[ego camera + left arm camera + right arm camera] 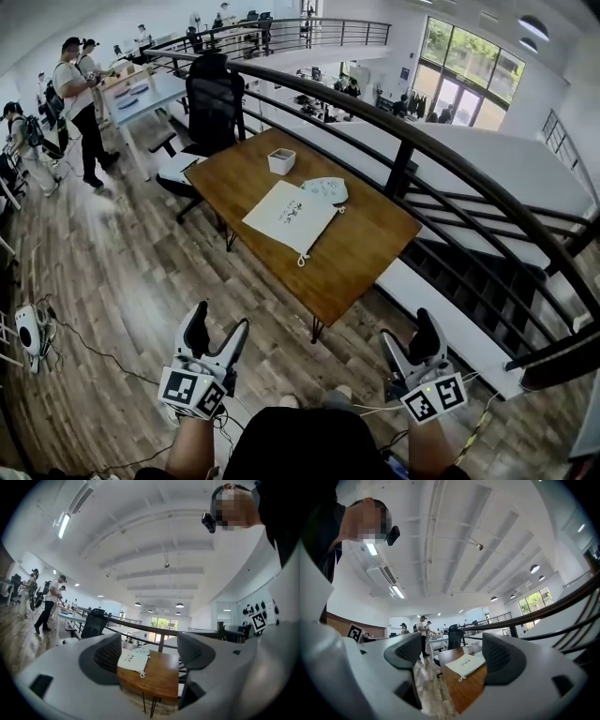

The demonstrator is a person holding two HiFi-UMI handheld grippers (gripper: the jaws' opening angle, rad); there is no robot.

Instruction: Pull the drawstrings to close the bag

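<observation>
The bag (289, 216) is a flat cream cloth pouch with a small dark print. It lies spread out and turned cornerwise near the middle of the wooden surface (361, 253). Its drawstring (302, 260) trails in a knotted loop from the corner at 6 o'clock.

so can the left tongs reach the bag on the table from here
Probably not yet: the left tongs hang open and empty short of the table, with the bag lying further in. Nothing blocks the way; stepping closer should do.
</observation>
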